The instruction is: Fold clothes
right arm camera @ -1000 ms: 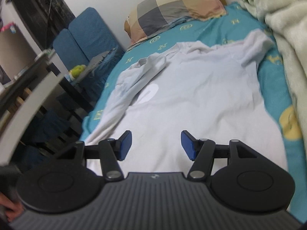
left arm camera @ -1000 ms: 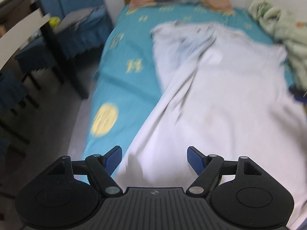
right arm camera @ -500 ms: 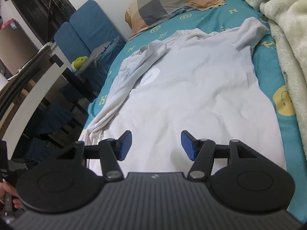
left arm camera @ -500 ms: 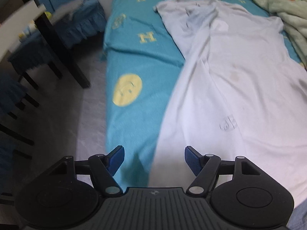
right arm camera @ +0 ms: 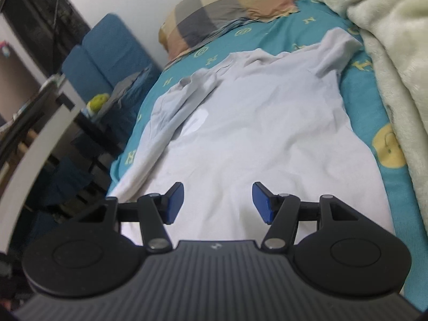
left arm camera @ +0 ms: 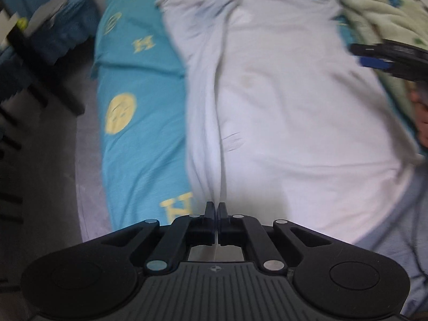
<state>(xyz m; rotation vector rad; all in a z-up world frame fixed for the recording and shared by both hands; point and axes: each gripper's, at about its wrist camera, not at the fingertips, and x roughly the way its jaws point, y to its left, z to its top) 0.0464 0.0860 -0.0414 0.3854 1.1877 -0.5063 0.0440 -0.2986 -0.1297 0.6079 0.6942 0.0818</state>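
A white T-shirt (left arm camera: 281, 107) lies spread lengthwise on the teal bed sheet (left arm camera: 133, 123), collar toward the pillow. My left gripper (left arm camera: 215, 207) is shut on the shirt's bottom hem near its left corner, and a ridge of cloth runs up from the fingers. In the right wrist view the same shirt (right arm camera: 254, 133) stretches ahead, its left side bunched into a long fold. My right gripper (right arm camera: 218, 202) is open just above the lower hem, nothing between its blue pads. The right gripper (left arm camera: 385, 58) also shows at the right edge of the left wrist view.
A pale green fleece blanket (right arm camera: 388, 53) is heaped along the right side of the bed. A checked pillow (right arm camera: 227, 8) lies at the head. Left of the bed stand a blue chair (right arm camera: 107, 53) and a dark table (right arm camera: 53, 123) over grey floor (left arm camera: 53, 160).
My left gripper went from open to shut on the shirt's hem and swung right toward the shirt. The right gripper stayed open and crept slightly forward.
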